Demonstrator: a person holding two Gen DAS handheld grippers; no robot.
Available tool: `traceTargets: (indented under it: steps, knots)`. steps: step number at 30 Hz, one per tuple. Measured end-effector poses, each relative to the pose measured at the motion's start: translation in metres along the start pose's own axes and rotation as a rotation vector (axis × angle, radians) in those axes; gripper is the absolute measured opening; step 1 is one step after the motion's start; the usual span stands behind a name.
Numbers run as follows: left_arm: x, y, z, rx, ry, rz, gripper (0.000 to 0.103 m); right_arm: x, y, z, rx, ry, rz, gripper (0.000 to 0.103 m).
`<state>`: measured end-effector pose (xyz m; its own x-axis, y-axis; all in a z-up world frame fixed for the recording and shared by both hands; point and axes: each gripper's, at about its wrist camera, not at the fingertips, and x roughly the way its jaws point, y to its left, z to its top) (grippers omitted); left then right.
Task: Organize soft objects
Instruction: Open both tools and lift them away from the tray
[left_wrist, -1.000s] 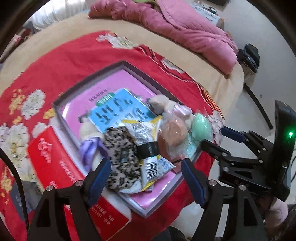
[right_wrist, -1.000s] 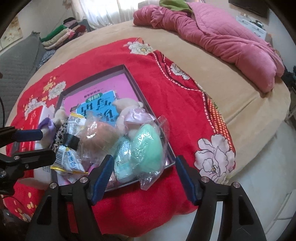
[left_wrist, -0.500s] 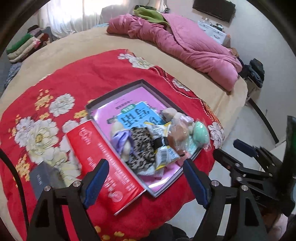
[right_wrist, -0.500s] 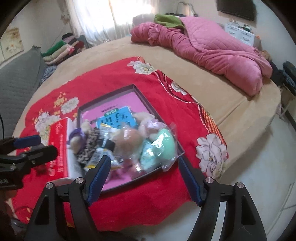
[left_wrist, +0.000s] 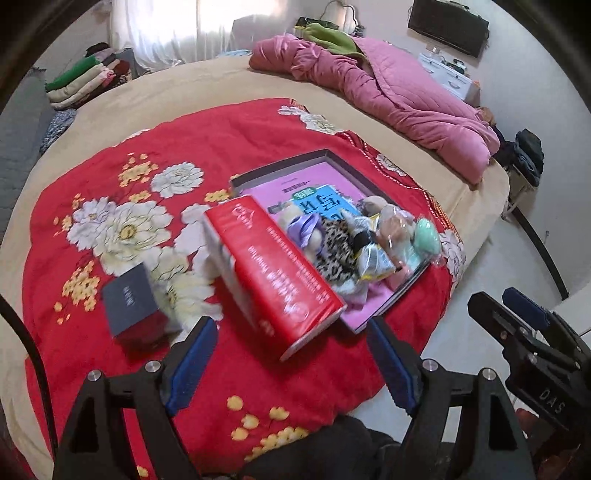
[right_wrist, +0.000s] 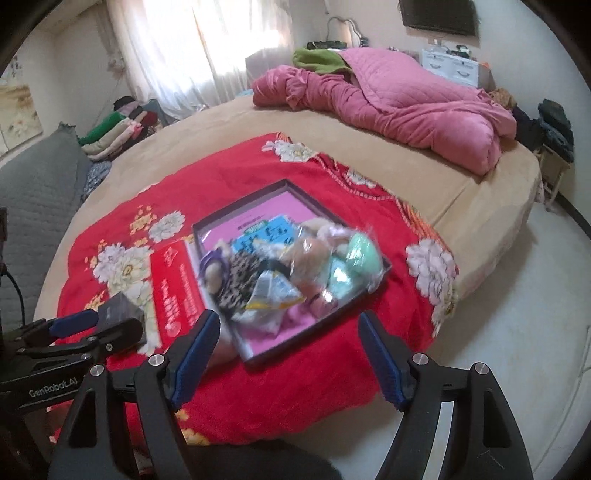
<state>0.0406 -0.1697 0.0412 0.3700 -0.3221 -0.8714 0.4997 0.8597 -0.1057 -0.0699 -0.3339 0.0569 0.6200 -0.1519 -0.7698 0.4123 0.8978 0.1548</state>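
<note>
Though blurred, soft things (right_wrist: 284, 266) heaped in tray (right_wrist: 258, 363).

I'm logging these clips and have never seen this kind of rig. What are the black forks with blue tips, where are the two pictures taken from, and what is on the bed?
There is no robot arm here. A person holds a two-finger gripper in each hand, and a fisheye camera on each looks forward along its blue-padded fingers. One picture comes from the left gripper, the other from the right gripper; each also glimpses the other at its edge. Both are open and hold nothing. On the red floral blanket sits a shallow tray piled with soft items, including a leopard-print fabric piece and a mint-green item in clear wrap. Beside it lie a red box and a small dark box.
</note>
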Motion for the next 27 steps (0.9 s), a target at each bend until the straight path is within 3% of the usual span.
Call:
traceTargets:
  steps: [15,27]
  knots:
    - [-0.02,0.013,-0.04,-0.036,-0.053,0.023,0.082,-0.017,0.015,-0.036,-0.053,-0.088,-0.085,0.078]
    - [-0.012,0.002,-0.056,-0.011,-0.042,0.037,0.082,-0.018,0.014,-0.049,-0.04,-0.069,-0.101,0.079]
